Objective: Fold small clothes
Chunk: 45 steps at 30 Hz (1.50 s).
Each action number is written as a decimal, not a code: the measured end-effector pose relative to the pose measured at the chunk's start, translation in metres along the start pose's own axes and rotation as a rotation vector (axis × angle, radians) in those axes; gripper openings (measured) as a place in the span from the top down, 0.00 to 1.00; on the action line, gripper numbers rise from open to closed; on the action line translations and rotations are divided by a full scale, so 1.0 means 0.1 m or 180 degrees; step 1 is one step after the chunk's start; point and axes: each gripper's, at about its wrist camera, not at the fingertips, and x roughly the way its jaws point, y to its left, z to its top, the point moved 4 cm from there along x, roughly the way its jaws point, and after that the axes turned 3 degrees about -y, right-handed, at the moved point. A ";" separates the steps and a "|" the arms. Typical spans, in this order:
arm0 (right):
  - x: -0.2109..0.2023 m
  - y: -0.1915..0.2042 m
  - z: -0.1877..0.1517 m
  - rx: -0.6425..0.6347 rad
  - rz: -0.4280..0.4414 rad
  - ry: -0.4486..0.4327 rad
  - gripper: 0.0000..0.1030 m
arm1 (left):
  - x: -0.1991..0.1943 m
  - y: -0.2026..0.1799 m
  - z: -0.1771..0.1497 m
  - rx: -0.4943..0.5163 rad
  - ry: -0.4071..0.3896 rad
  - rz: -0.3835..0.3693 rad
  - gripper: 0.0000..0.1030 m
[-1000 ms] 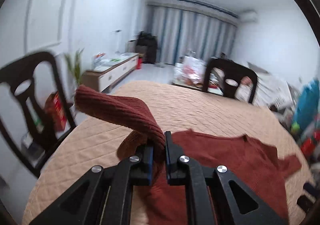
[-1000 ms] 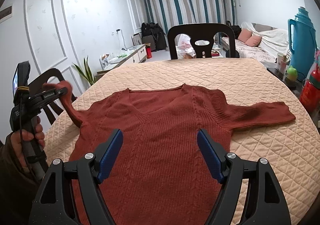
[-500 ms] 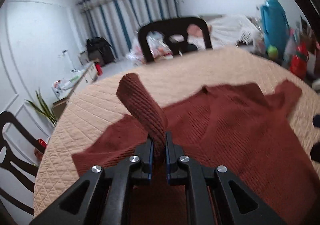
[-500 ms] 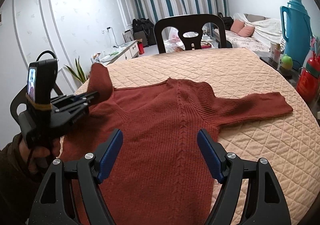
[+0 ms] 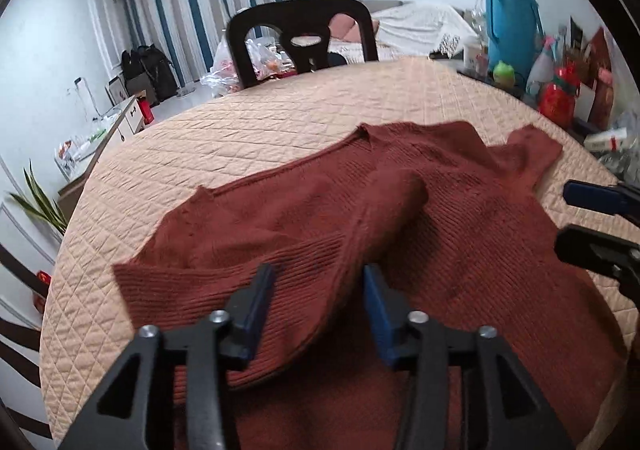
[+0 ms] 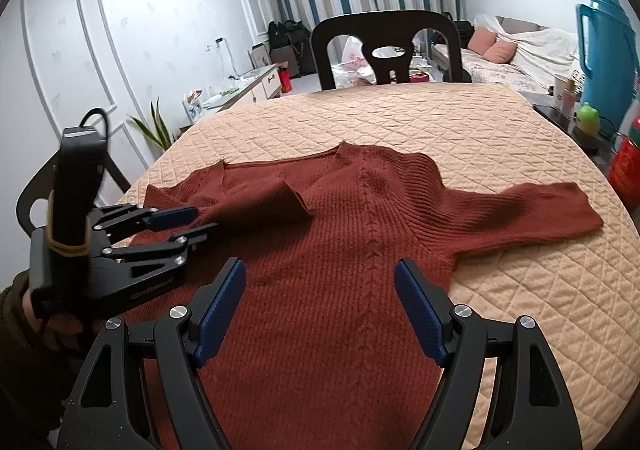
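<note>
**One sleeve folded in, the other still out**

I see the rust-red sweater [image 6: 360, 250] lying flat, front up, on the quilted table cover [image 6: 460, 122]. Its left sleeve [image 6: 276, 196] lies folded across the chest, cuff near the neckline, which I judge to be the first fold of the task. My left gripper [image 5: 316, 286] sits low over that sleeve with its jaws parted and nothing pinched between them; the knit simply lies beneath the gap. My right gripper [image 6: 320, 306] hovers over the lower body of the sweater, jaws spread wide and holding nothing, probably kept clear while the left side is being set. The right sleeve [image 6: 532, 210] stretches out flat toward the table's edge, so I would expect it to need folding in next.
</note>
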 end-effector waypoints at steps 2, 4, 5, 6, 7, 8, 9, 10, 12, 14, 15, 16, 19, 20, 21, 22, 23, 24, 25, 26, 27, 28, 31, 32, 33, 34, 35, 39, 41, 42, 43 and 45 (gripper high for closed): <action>0.05 0.03 0.04 -0.0051 0.0051 0.0010 0.26 | -0.10 0.16 -0.03 -0.0137 -0.0081 -0.0038 0.43; 0.12 0.04 0.11 -0.0020 0.0166 0.0058 0.26 | -0.20 0.33 -0.05 -0.0316 -0.0154 -0.0110 0.41; 0.17 0.04 0.16 0.0016 0.0232 0.0085 0.26 | -0.24 0.41 -0.05 -0.0394 -0.0172 -0.0172 0.38; 0.20 0.04 0.19 0.0041 0.0251 0.0086 0.26 | -0.28 0.51 -0.06 -0.0462 -0.0191 -0.0161 0.36; 0.23 0.04 0.22 0.0031 0.0258 0.0077 0.26 | -0.30 0.60 -0.05 -0.0499 -0.0208 -0.0067 0.36; 0.29 0.06 0.28 -0.0029 0.0281 0.0058 0.26 | -0.30 0.69 -0.04 -0.0520 -0.0205 0.0088 0.36; 0.34 0.07 0.32 -0.0059 0.0272 0.0055 0.26 | -0.29 0.79 -0.02 -0.0546 -0.0175 0.0277 0.36; 0.40 0.09 0.34 -0.0083 0.0247 0.0079 0.26 | -0.27 0.86 -0.01 -0.0556 -0.0144 0.0403 0.36; 0.59 0.13 0.34 -0.0107 0.0248 0.0278 0.26 | -0.20 0.94 0.02 -0.0549 -0.0114 0.0436 0.36; 0.77 0.18 0.27 -0.0130 0.0283 0.0488 0.26 | -0.11 1.02 -0.02 -0.0648 0.0037 0.0449 0.36; 0.81 0.18 0.24 -0.0130 0.0262 0.0545 0.26 | -0.05 1.06 -0.04 -0.0706 0.0123 0.0436 0.36; 0.88 0.18 0.20 -0.0129 0.0216 0.0609 0.26 | -0.01 1.08 -0.06 -0.0750 0.0175 0.0424 0.36; 1.00 0.16 0.15 -0.0144 0.0139 0.0726 0.26 | 0.05 1.12 -0.14 -0.0773 0.0254 0.0453 0.36; 1.05 0.16 0.13 -0.0163 0.0129 0.0772 0.26 | 0.07 1.14 -0.17 -0.0795 0.0279 0.0454 0.36; 1.09 0.18 0.11 -0.0199 0.0122 0.0821 0.28 | 0.08 1.18 -0.19 -0.0826 0.0288 0.0442 0.36; 1.11 0.20 0.10 -0.0257 0.0102 0.0824 0.29 | 0.07 1.21 -0.22 -0.0864 0.0287 0.0453 0.39; 1.11 0.22 0.11 -0.0294 0.0078 0.0819 0.29 | 0.07 1.23 -0.24 -0.0880 0.0277 0.0453 0.40; 1.11 0.22 0.11 -0.0294 0.0073 0.0812 0.35 | 0.06 1.25 -0.25 -0.0888 0.0258 0.0435 0.41; 1.10 0.22 0.13 -0.0273 0.0106 0.0798 0.45 | 0.05 1.27 -0.27 -0.0903 0.0242 0.0423 0.42; 1.11 0.23 0.13 -0.0263 0.0136 0.0811 0.50 | 0.05 1.30 -0.28 -0.0925 0.0239 0.0424 0.44; 1.12 0.22 0.13 -0.0251 0.0135 0.0832 0.57 | 0.05 1.32 -0.29 -0.0951 0.0241 0.0415 0.44; 1.13 0.23 0.13 -0.0254 0.0114 0.0836 0.61 | 0.06 1.34 -0.29 -0.0980 0.0241 0.0407 0.44; 1.11 0.29 0.14 -0.0250 0.0175 0.0853 0.86 | 0.07 1.38 -0.31 -0.0996 0.0222 0.0422 0.44; 1.11 0.32 0.15 -0.0275 0.0168 0.0832 0.91 | 0.07 1.39 -0.31 -0.0991 0.0214 0.0431 0.44; 1.10 0.36 0.17 -0.0298 0.0165 0.0797 0.92 | 0.06 1.40 -0.31 -0.0980 0.0198 0.0431 0.44; 1.08 0.38 0.19 -0.0279 0.0233 0.0751 0.92 | 0.03 1.42 -0.30 -0.0989 0.0165 0.0426 0.44; 1.07 0.41 0.22 -0.0262 0.0283 0.0722 0.94 | 0.01 1.44 -0.30 -0.1016 0.0139 0.0418 0.44; 0.91 0.60 0.38 -0.0300 0.0599 0.0481 0.95 | -0.08 1.52 -0.31 -0.1091 0.0068 0.0415 0.44; 0.81 0.81 0.48 -0.0412 0.0804 0.0340 0.95 | -0.15 1.55 -0.32 -0.1115 0.0009 0.0373 0.44; 0.78 0.90 0.54 -0.0438 0.0910 0.0296 0.95 | -0.20 1.57 -0.32 -0.1135 -0.0029 0.0341 0.44; 0.76 0.96 0.58 -0.0445 0.0989 0.0266 0.95 | -0.23 1.58 -0.32 -0.1155 -0.0059 0.0320 0.44; 0.69 1.17 0.70 -0.0498 0.1221 0.0165 0.96 | -0.31 1.60 -0.34 -0.1207 -0.0111 0.0263 0.43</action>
